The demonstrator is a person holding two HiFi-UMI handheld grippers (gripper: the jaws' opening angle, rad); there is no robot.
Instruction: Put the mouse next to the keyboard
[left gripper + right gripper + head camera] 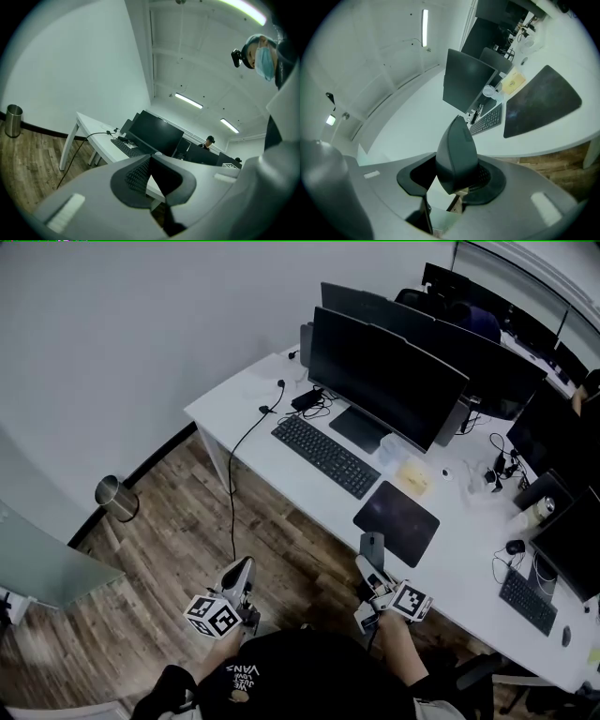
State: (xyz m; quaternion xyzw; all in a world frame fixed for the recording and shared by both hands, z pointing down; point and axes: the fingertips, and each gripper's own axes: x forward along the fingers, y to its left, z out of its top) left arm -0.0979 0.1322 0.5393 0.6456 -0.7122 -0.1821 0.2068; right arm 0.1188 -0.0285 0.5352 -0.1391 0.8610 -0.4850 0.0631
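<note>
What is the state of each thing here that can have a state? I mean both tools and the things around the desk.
Left tool: shut, empty.
Right tool: shut on the dark grey computer mouse.
Dark grey computer mouse: held in the air, off the white desk.
Black flat keyboard: lying flat on the desk.
Large black monitor: screen dark.
Dark rectangular mouse pad: flat, nothing on it.
Round metal bin: upright on the wooden floor.

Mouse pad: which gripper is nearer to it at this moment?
Right. The right gripper, shut on the mouse, hangs at the front edge of the desk near the mouse pad; the left gripper, shut and empty, is farther left over the wood floor.
</note>
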